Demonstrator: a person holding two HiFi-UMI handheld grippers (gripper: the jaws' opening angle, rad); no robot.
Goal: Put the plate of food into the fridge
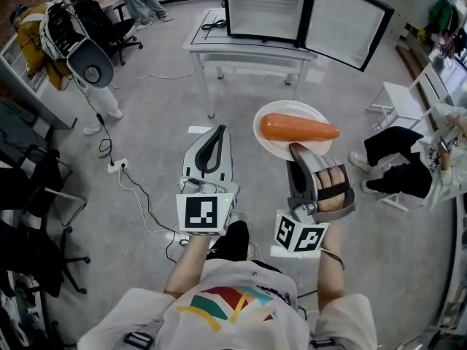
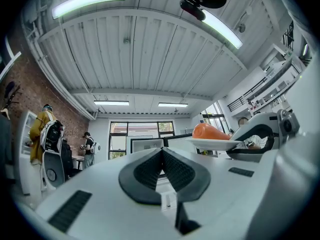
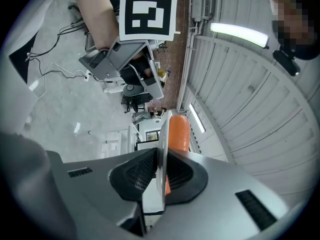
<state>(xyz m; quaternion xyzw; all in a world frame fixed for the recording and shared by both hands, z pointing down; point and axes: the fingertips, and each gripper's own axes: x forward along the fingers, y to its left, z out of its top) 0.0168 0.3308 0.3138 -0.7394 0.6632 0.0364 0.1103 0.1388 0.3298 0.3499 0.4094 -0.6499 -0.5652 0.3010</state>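
Note:
A white plate [image 1: 271,141] carrying an orange carrot [image 1: 299,128] hangs in the air in front of me, held by its near rim in my right gripper [image 1: 300,152], which is shut on it. In the right gripper view the plate [image 3: 162,154] stands edge-on between the pads with the carrot [image 3: 178,131] behind it. My left gripper [image 1: 212,143] is level beside it on the left, shut and empty; its pads [image 2: 162,171] meet. From there the plate [image 2: 212,143] and carrot [image 2: 210,132] show to the right. The fridge [image 1: 264,7] stands ahead with its door [image 1: 343,22] swung open.
The fridge sits on a white table [image 1: 208,42]. A white stool [image 1: 398,102] and a seated person [image 1: 408,159] are at the right. Office chairs [image 1: 102,24] and a cable with power strip [image 1: 117,166] lie to the left on the grey floor.

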